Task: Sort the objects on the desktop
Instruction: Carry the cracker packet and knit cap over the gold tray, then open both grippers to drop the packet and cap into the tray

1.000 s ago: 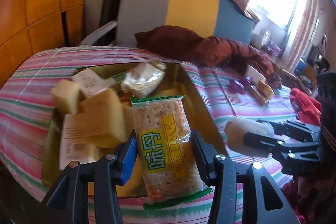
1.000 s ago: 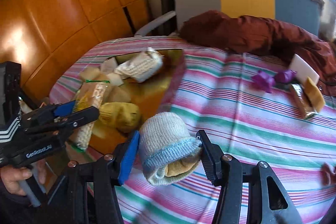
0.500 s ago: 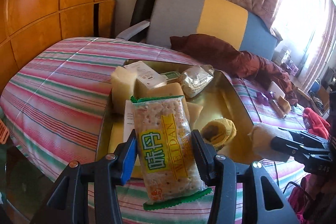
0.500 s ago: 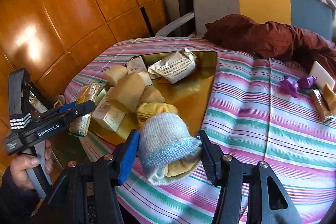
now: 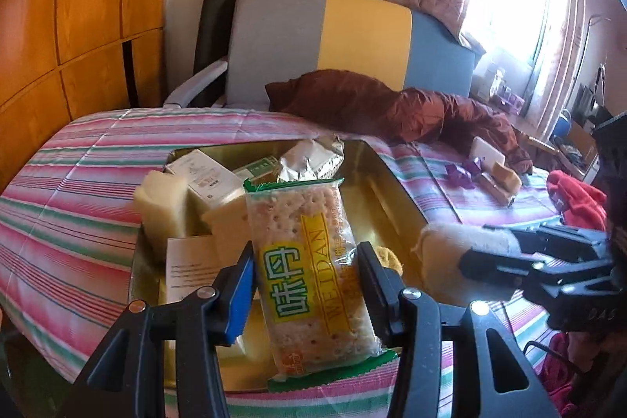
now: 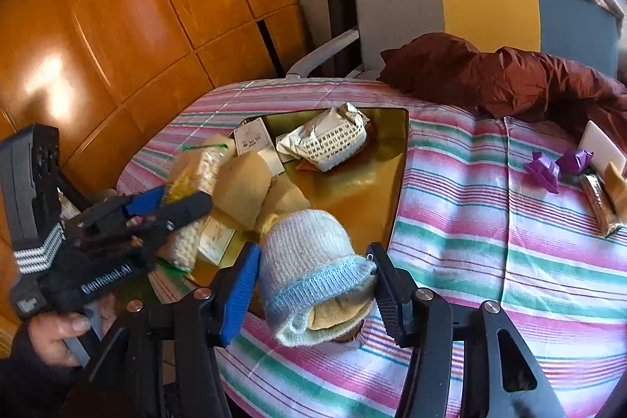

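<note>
A table draped in a pink, green and white striped cloth (image 6: 490, 222) carries everything. On its left part lies a shallow gold tray (image 6: 376, 183), one side running along the table's near left edge. Toward the right edge, well apart from the tray, lie two purple paper shapes (image 6: 556, 165), a white card (image 6: 601, 145) and a wrapped bar (image 6: 597, 204), while a dark red garment (image 6: 501, 77) is heaped along the far edge.
</note>
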The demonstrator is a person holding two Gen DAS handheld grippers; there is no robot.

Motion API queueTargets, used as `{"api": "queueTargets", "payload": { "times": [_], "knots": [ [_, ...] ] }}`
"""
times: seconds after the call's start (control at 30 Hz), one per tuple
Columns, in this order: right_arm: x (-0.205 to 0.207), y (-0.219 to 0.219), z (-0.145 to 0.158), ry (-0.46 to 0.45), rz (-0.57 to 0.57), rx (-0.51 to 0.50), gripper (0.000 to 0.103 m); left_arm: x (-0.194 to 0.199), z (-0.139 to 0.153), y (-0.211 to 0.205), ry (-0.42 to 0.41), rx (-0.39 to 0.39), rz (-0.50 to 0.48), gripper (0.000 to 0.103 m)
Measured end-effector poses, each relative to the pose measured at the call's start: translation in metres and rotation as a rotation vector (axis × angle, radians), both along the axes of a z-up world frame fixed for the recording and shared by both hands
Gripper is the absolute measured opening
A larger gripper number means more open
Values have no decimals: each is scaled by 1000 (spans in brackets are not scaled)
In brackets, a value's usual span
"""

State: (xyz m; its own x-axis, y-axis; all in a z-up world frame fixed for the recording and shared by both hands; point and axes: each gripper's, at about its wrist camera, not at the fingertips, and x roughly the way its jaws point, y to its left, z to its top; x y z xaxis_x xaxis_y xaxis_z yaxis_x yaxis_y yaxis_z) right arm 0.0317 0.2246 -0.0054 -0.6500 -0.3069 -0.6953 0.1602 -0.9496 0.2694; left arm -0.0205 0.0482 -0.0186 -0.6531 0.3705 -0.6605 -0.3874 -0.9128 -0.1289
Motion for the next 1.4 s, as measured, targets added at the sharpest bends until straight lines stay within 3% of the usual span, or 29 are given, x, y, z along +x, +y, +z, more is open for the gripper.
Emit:
{"api": "queueTargets", "payload": {
  "times": [0.17,0.37,0.83,1.07,1.4],
  "knots": [
    [-7,-2,0,3,-6,-5,56,-5,-15,1,-46,-20,-17,50],
    [-14,-2,-9,-18,-20,-14,59,-9,-30,-10,-120,5,28,52],
    [-8,-6,-21,-52,-16,-3,62,2,-27,-21,-137,19,80,52],
    [-1,-3,-22,-48,-41,1,66,6,-15,-16,-120,-21,120,52],
    [10,8,-16,-15,-83,17,84,16,-5,1,-53,-119,108,52]
  ]
}}
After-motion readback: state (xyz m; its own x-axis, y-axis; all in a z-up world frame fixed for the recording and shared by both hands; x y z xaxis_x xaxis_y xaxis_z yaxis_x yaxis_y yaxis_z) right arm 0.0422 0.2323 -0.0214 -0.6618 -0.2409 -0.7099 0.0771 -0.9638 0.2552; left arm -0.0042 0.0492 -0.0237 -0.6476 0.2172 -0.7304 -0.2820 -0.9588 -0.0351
